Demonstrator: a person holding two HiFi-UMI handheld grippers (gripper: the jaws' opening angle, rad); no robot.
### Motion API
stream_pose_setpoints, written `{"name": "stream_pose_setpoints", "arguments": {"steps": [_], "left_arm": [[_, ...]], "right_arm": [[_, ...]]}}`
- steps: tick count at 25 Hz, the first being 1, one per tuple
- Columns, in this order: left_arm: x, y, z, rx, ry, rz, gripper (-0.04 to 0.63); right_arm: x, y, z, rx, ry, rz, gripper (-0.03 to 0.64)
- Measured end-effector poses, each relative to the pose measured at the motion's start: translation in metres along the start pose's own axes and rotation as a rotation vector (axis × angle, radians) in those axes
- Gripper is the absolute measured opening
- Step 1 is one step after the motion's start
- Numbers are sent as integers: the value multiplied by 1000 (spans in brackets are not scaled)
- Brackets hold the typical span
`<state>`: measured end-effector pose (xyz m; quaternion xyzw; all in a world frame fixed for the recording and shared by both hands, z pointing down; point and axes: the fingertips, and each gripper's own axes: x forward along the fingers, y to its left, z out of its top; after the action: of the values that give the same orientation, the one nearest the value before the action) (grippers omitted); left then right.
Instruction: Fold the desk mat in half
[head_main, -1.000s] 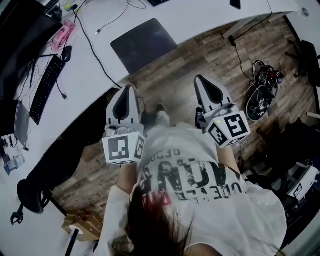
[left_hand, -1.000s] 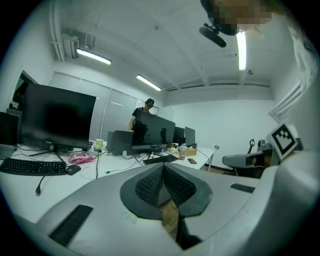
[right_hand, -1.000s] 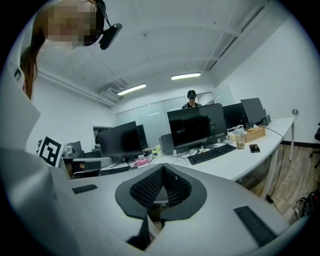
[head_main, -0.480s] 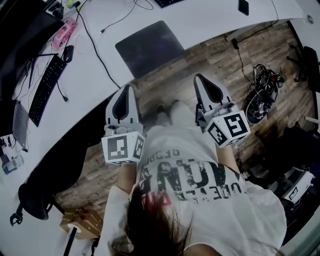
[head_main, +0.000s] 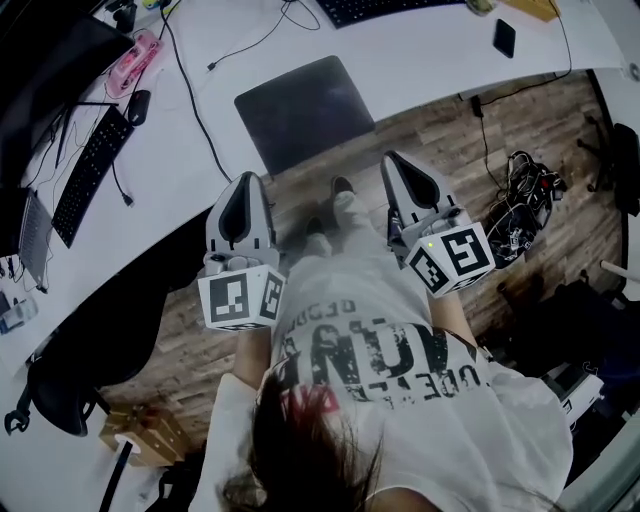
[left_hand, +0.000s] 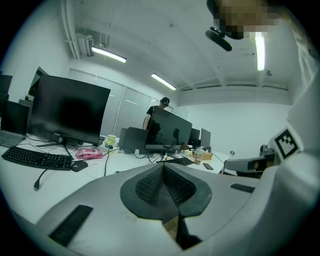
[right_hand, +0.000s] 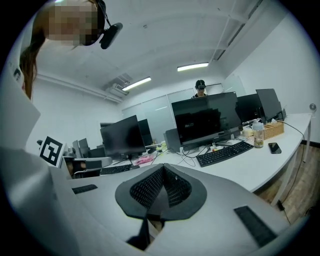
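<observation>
A dark grey desk mat (head_main: 304, 110) lies flat on the white desk (head_main: 190, 170), near its front edge. My left gripper (head_main: 247, 181) is short of the desk over the wooden floor, jaws shut with nothing between them. My right gripper (head_main: 397, 162) is beside it to the right, level with it, jaws also shut and empty. Both point toward the mat, which sits a little ahead between them. In the left gripper view the closed pads (left_hand: 163, 186) meet in a line, and the right gripper view shows its pads (right_hand: 161, 187) pressed together the same way.
A black keyboard (head_main: 88, 177), a mouse (head_main: 135, 105) and a pink object (head_main: 138, 58) lie at the desk's left, with cables across it. A phone (head_main: 505, 37) and another keyboard (head_main: 385, 8) lie farther back. A black chair (head_main: 60, 390) stands at the lower left. Cables and shoes (head_main: 520, 190) litter the floor at right.
Both grippers have moved forward toward the desk, and the mat now sits closer to them in the head view. Their jaws stayed shut.
</observation>
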<state>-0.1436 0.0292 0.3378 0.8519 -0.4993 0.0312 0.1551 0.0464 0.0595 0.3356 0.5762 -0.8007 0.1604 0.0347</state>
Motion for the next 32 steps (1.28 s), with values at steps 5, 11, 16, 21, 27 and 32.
{"name": "stream_pose_setpoints", "arguments": {"steps": [5, 11, 16, 21, 27, 32], "left_arm": [[24, 4, 11, -14, -27, 78, 3], [48, 12, 21, -34, -54, 189, 3], [63, 7, 26, -47, -74, 246, 3], [71, -1, 28, -52, -87, 289, 3], [72, -8, 25, -48, -92, 315, 3], [71, -6, 29, -44, -104, 326, 3]], "right_arm": [[38, -22, 12, -22, 26, 79, -2], [75, -43, 28, -45, 39, 184, -2], [91, -60, 32, -58, 64, 237, -2], [98, -75, 31, -71, 87, 282, -2], [100, -87, 34, -87, 88, 304, -2], [102, -90, 38, -82, 73, 296, -2]]}}
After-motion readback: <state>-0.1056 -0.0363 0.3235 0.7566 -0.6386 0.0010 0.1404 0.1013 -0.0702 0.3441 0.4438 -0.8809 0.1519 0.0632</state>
